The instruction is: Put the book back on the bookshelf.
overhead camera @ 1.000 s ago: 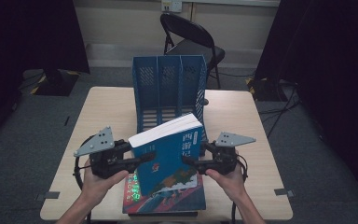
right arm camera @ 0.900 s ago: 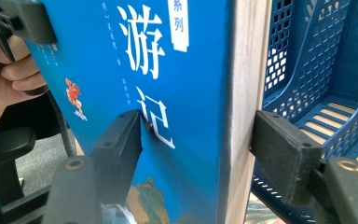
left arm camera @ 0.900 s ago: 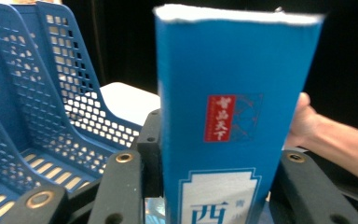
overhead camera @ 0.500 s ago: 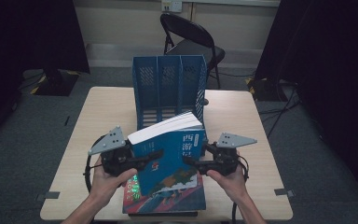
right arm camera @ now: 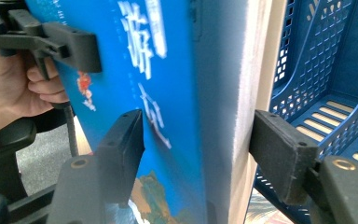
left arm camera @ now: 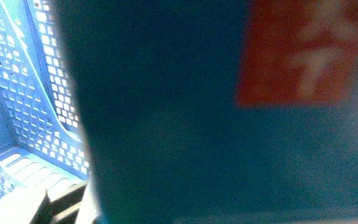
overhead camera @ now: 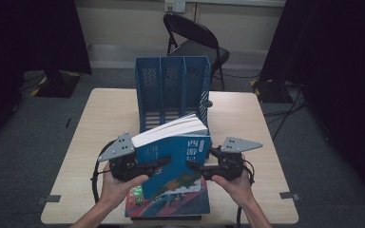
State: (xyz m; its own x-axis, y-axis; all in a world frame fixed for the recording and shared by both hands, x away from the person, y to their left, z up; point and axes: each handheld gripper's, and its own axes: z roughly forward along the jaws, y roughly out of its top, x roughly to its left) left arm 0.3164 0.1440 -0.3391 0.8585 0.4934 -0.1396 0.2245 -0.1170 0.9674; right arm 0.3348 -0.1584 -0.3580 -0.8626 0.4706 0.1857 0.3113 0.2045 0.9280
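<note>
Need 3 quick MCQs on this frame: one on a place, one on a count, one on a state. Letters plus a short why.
1. Where is the blue file rack relative to the held blue book?
A. Beyond it, farther up the table
B. Under it
C. On the floor

2. How many upright slots does the file rack have?
A. One
B. Three
C. Five

3. How does the right gripper stand on the held blue book?
A. Closed on empty air beside it
B. Lying on the table, let go
C. One of its fingers on the cover and one on the page edge

Answers:
1. A: the high view shows the rack standing past the book's top edge.
2. B: two dividers split it into three.
3. C: the right gripper view shows the book between the two pads.
</note>
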